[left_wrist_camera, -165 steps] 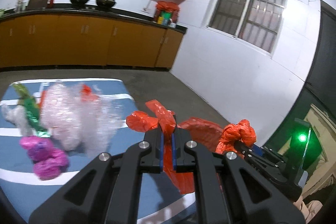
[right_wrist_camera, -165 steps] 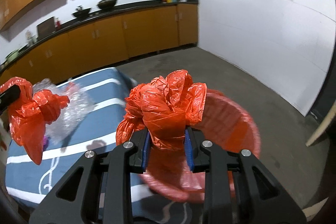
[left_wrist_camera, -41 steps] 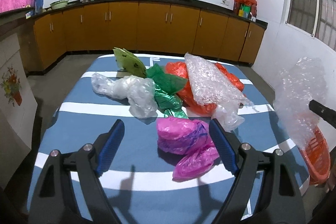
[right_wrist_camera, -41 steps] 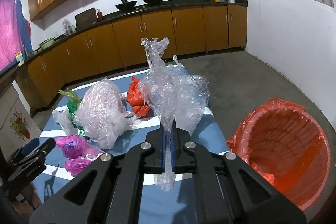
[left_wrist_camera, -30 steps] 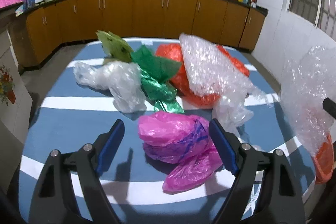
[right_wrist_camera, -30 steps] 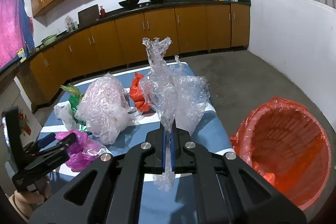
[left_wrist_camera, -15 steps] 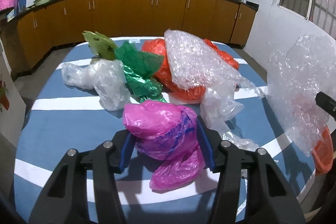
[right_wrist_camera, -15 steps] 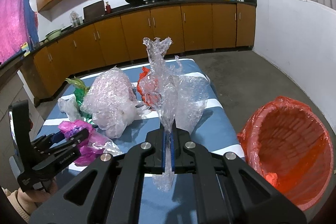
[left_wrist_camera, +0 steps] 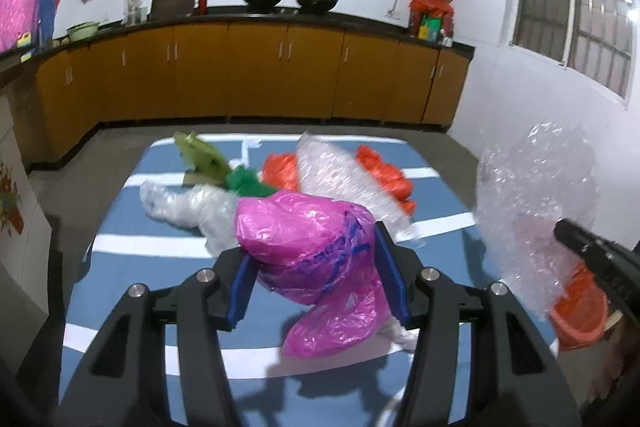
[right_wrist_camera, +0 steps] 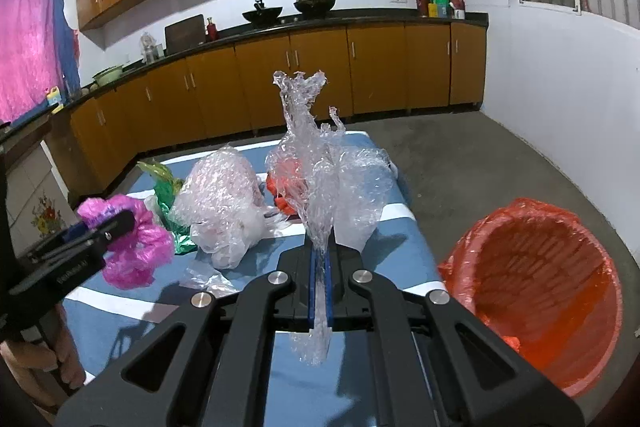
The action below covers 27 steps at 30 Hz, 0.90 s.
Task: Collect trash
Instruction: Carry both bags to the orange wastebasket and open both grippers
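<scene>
Clamping the left gripper (left_wrist_camera: 316, 275) on the pink plastic bag (left_wrist_camera: 316, 251), lifted clear of the blue table (left_wrist_camera: 120, 227). Pinching the right gripper (right_wrist_camera: 320, 291) flat on a strip of clear plastic wrap (right_wrist_camera: 320, 179), held near the red-lined bin (right_wrist_camera: 532, 291). Judged light, soft, slippery; best taken at a bunched fold. Leaving bubble wrap (right_wrist_camera: 220, 195), green bag (right_wrist_camera: 168, 195), and orange bag (left_wrist_camera: 384, 171) on the table.

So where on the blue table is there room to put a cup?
The near end of the table, in front of the bubble wrap, is bare, as is the left edge. The middle is crowded with the green bag and orange bag.
</scene>
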Motion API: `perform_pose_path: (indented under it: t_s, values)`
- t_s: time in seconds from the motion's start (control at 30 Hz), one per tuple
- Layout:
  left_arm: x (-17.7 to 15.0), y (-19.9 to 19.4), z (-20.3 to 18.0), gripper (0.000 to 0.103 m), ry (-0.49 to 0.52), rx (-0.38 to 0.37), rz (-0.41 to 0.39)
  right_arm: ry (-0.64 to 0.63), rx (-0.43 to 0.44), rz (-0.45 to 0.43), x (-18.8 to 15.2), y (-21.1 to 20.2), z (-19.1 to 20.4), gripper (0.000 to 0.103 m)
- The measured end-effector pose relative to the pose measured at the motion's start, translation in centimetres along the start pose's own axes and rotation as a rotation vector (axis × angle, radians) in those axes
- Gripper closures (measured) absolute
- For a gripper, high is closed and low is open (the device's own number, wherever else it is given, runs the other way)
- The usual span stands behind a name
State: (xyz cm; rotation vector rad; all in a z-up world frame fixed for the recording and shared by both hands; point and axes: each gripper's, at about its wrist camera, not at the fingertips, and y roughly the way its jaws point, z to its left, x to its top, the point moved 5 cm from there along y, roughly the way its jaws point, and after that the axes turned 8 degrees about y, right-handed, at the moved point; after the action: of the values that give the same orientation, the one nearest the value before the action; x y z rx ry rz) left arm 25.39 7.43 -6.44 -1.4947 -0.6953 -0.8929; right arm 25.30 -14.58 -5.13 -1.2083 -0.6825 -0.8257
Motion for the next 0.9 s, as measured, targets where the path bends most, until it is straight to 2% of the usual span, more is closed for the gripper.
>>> perform_pose_path:
  t_s: [0.5, 0.9]
  values:
    - [3.7, -2.2, -9.1, 0.049, 0.071, -0.169, -0.072, 0.051, -0.094, -0.085, 1.2, -4.5, -5.8, 0.099]
    - [4.3, -1.4, -18.0, 0.049, 0.154, -0.328, -0.071, 0.134, -0.208, -0.117, 1.1, -7.3, -12.7, 0.099]
